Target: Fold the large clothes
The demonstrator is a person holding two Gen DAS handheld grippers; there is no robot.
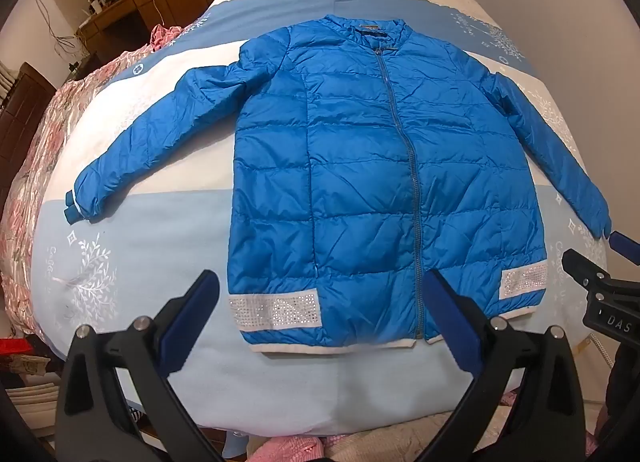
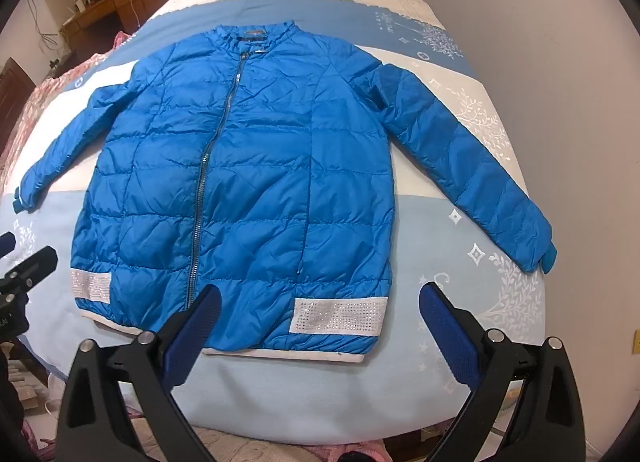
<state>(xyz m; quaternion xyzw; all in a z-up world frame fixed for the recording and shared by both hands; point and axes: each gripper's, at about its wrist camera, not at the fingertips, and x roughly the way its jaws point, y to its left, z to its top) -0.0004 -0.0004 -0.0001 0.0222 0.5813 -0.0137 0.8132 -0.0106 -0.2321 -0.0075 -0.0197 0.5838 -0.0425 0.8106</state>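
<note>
Left wrist view: both tools, left tool [image 1: 324, 322] and right tool [image 2: 320, 326], jaws wide apart, empty, above blue jacket [image 1: 360, 166].

Blue quilted jacket [image 1: 360, 166] lies flat, zipped, front up, sleeves spread wide.

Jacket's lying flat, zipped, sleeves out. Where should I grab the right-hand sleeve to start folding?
Probably at the cuff of the blue jacket: it is the free end, lying flat on the blanket, clear of the body. Bring the open right gripper in from the outer side and pinch across it.
</note>
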